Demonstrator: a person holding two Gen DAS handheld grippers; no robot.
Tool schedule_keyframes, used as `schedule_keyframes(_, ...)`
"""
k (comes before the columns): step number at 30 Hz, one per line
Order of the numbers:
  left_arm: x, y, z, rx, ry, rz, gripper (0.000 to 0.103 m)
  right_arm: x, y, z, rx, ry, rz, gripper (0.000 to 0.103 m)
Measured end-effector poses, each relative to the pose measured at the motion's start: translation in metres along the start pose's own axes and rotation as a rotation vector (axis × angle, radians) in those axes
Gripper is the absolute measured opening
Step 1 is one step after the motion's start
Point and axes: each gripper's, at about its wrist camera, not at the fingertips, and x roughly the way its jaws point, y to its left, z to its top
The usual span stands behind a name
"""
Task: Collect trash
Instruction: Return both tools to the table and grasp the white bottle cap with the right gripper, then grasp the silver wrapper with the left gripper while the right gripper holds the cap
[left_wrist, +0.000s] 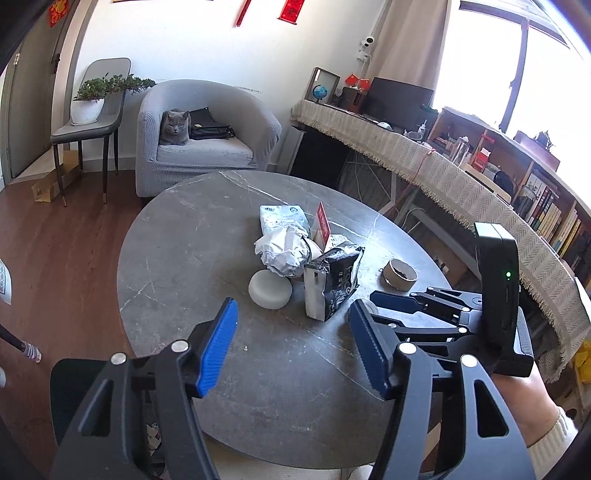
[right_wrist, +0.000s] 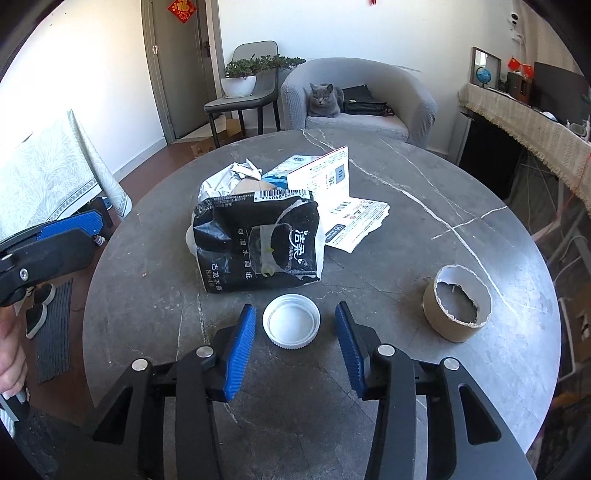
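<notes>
On the round grey table (right_wrist: 461, 206) nothing's collected yet: right gripper (right_wrist: 295, 332) gapes empty around the white lid (right_wrist: 291, 325) just before the black wrapper (right_wrist: 258, 243), left gripper (left_wrist: 291, 343) wide, empty.

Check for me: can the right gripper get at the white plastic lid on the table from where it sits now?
Probably yes. The right gripper is open, and the white lid lies flat on the table between its fingertips with nothing in between. The black wrapper bag sits just beyond it, clear of the fingers.
</notes>
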Motion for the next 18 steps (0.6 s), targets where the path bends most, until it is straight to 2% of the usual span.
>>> schedule_keyframes(2, 0.006, 0.002, 0.001, -0.004, 0.01, 0.0, 0.059, 0.0, 0.0, 0.002, -0.011, 0.01, -0.002, 0.03)
schedule_keyframes(6, 0.018, 0.0, 0.004, 0.002, 0.028, -0.013, 0.055, 0.001, -0.002, 0.005, -0.022, 0.018, 0.009, 0.03)
schedule_keyframes(18, 0.059, -0.007, 0.009, -0.008, 0.071, -0.057, 0.054, -0.02, -0.035, 0.012, 0.041, -0.042, 0.04, 0.03)
